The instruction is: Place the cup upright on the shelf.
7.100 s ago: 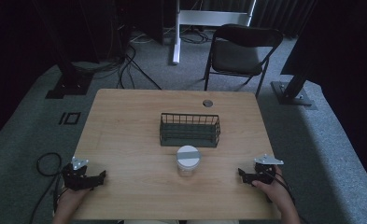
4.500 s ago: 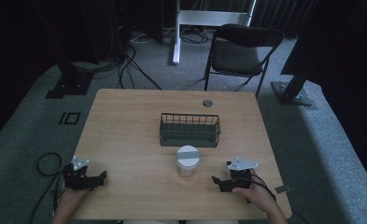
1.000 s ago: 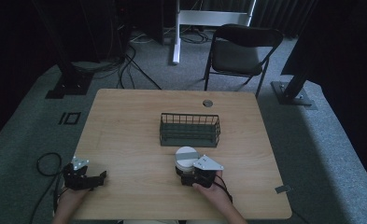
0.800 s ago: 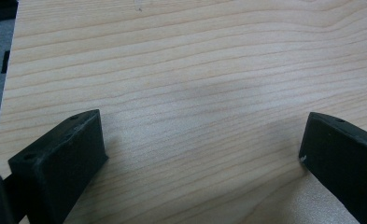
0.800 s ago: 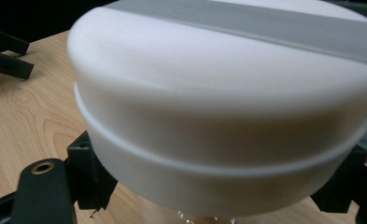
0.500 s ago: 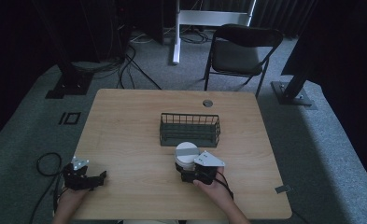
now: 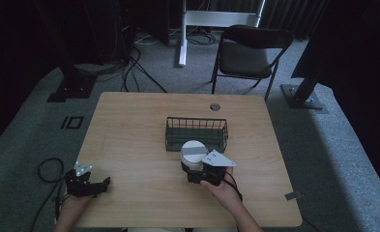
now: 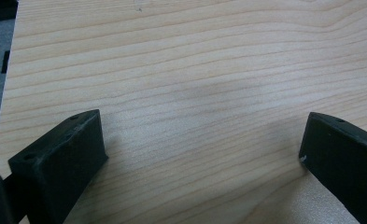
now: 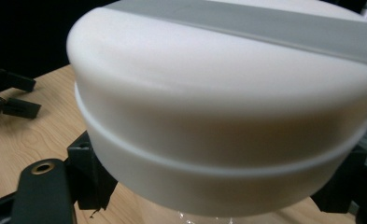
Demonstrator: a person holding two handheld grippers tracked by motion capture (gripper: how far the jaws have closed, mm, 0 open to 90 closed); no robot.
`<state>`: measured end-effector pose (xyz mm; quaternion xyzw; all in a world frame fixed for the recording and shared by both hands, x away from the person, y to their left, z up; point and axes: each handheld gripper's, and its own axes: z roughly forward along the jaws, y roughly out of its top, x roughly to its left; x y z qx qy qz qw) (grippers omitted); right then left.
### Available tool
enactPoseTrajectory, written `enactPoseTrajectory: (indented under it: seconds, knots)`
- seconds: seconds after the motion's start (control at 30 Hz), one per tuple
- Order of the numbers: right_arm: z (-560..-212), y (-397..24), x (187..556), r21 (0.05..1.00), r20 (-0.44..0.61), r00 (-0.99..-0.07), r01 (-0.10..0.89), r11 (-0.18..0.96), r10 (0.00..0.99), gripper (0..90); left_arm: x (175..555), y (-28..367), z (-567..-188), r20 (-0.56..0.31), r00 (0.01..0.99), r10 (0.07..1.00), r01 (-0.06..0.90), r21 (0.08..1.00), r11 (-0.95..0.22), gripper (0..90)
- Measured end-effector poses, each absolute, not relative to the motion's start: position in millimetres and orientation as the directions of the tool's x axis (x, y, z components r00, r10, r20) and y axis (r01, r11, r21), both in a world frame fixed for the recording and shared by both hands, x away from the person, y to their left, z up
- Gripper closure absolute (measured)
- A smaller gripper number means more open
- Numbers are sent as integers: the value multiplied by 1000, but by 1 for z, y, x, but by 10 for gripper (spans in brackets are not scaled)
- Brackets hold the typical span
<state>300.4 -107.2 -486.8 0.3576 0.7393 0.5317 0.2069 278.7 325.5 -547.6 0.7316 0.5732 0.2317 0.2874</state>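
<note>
Gripping white lidded jar (image 7: 193,153) beside wire basket (image 7: 196,133)

White jar (image 7: 193,153), grey-striped lid

Wire basket (image 7: 196,134) blocks just behind the jar (image 7: 193,153).

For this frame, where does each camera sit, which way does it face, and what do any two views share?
High view: above the person's side, facing forward and down on the table; both forearms enter below.
Left gripper view: on the left gripper, facing bare wood between open jaws.
Right gripper view: on the right gripper, facing the white jar.
Shared: high view also shows the jar.
</note>
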Motion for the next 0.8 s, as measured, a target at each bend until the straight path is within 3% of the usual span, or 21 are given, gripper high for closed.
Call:
enactPoseTrajectory:
  seconds: [0.8]
  knots:
    - [-447,-100,336,963,80,-609,251,96,789,184,279,325,-548,10,236,972,706,686,-178,5]
